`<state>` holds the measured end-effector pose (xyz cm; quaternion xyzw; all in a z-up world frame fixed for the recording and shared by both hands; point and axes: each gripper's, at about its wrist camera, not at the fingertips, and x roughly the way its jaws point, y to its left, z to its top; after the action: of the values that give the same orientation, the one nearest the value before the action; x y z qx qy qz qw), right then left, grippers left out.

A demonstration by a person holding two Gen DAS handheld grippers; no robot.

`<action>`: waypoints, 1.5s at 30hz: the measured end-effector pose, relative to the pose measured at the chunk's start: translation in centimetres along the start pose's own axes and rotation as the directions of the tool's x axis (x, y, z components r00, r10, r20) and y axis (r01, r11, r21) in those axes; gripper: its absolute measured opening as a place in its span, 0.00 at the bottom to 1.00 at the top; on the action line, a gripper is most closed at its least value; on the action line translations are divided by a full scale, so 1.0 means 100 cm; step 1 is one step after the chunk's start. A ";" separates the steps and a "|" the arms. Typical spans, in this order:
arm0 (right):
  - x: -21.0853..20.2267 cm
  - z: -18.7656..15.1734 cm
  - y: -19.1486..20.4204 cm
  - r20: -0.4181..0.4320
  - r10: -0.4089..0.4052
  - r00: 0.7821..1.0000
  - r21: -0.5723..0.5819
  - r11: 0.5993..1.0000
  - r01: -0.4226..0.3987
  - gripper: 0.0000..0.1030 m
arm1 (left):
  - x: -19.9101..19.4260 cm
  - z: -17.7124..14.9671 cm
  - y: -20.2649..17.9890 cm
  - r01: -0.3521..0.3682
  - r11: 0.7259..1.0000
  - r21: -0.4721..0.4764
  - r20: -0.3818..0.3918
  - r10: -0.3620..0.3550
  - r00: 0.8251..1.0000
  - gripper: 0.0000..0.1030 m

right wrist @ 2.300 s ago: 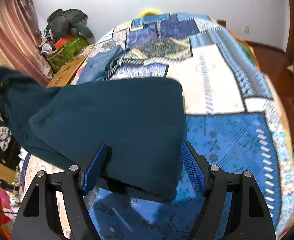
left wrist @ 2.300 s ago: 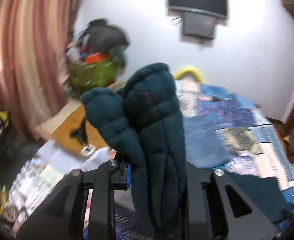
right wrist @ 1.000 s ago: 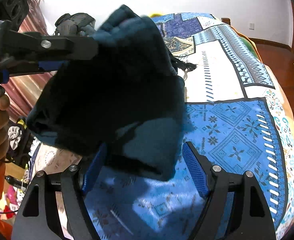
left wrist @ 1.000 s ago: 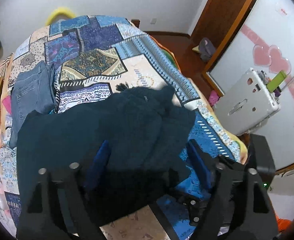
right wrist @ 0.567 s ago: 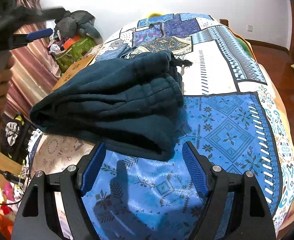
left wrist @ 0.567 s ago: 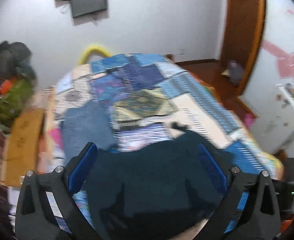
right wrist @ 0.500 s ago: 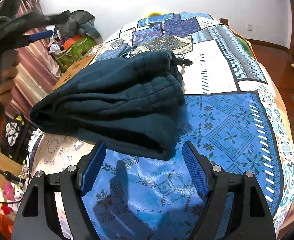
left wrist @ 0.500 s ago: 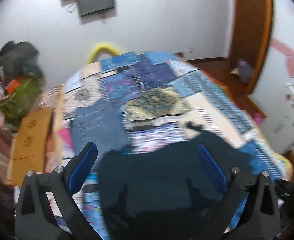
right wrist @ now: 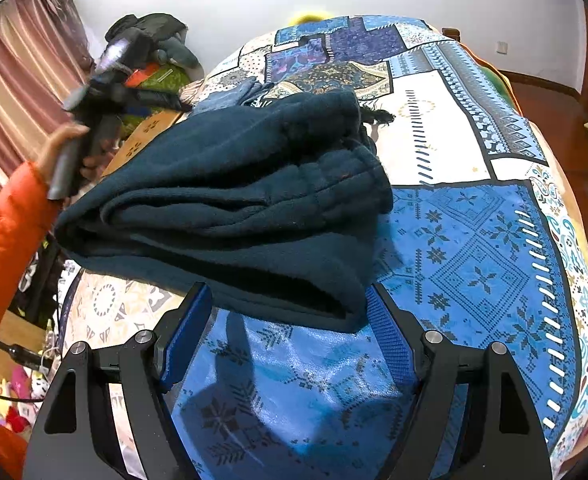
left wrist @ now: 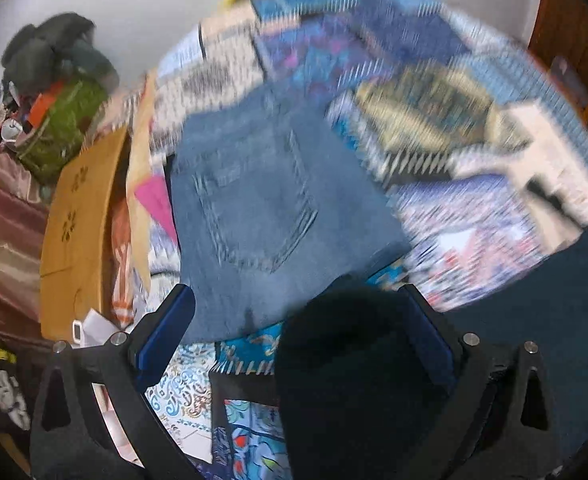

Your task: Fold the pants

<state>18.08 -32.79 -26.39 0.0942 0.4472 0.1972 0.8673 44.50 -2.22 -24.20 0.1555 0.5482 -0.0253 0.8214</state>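
The dark teal fleece pants (right wrist: 234,208) lie folded in a thick stack on the patchwork bedspread (right wrist: 474,248). My right gripper (right wrist: 290,320) is open and empty, its blue pads just short of the stack's near edge. My left gripper (left wrist: 294,320) is open and empty; it shows in the right wrist view (right wrist: 106,96) held in the air at the bed's left side. In the blurred left wrist view, part of the teal pants (left wrist: 534,340) lies at lower right and folded blue jeans (left wrist: 262,208) lie ahead.
The blue jeans (right wrist: 230,96) lie behind the teal stack. A wooden bedside surface (left wrist: 82,216) and a green bag with clothes piled on it (left wrist: 54,120) stand left of the bed. Striped curtains (right wrist: 18,80) hang at the left. The bed's right edge drops to a wooden floor (right wrist: 550,100).
My left gripper has let go of the teal pants, laid folded on the bed, and swung away left towards the jeans. My right gripper has stayed open in place.
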 end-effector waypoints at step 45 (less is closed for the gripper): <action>-0.011 0.009 -0.009 0.053 0.020 0.998 -0.035 0.999 -0.018 0.60 | -0.100 -0.176 -0.022 0.227 0.973 -0.038 0.137 -0.220 0.966 1.00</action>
<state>18.47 -34.06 -25.32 0.0889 0.4195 0.2105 0.8785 24.34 -0.63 -21.77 0.0687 0.5073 -0.1132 0.8515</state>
